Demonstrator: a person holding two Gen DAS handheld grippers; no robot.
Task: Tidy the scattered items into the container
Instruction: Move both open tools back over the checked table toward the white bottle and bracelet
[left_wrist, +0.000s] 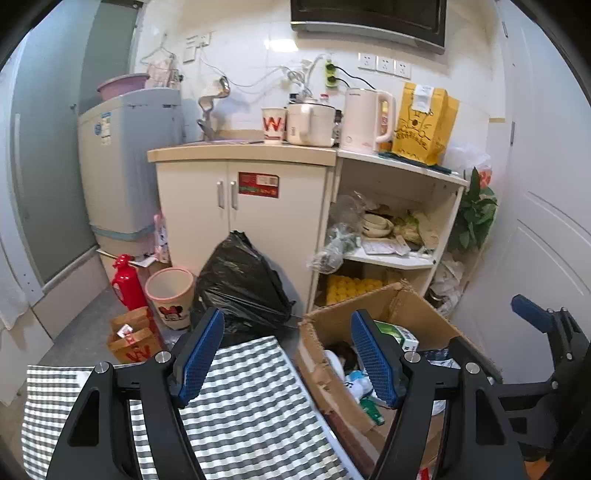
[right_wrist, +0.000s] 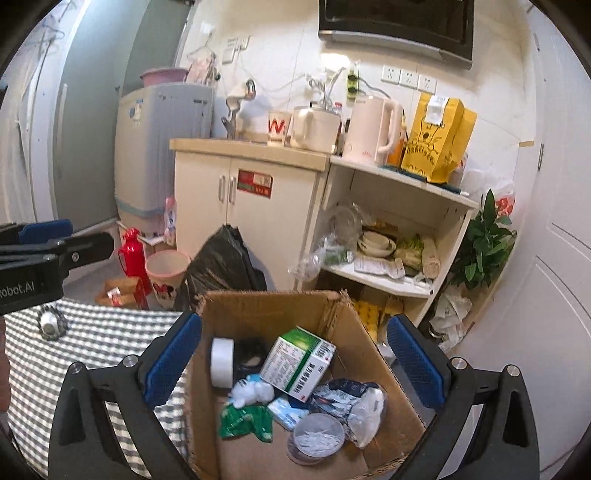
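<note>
Both hand-held grippers spread, holding nothing. Right hand-held gripper (right_wrist: 293, 363) hangs over the open cardboard box (right_wrist: 380, 363); left hand-held gripper (left_wrist: 288, 356) sits above the checkered surface (left_wrist: 243, 406) edge, box to its right. Inside the box: tape roll (right_wrist: 221, 362), green-white carton (right_wrist: 297, 363), cotton wad (right_wrist: 251, 391), green wrapper (right_wrist: 245, 421), clear lidded tub (right_wrist: 316, 437), crumpled packets (right_wrist: 351, 400). One small round thing (right_wrist: 48, 323) left on the surface.
</note>
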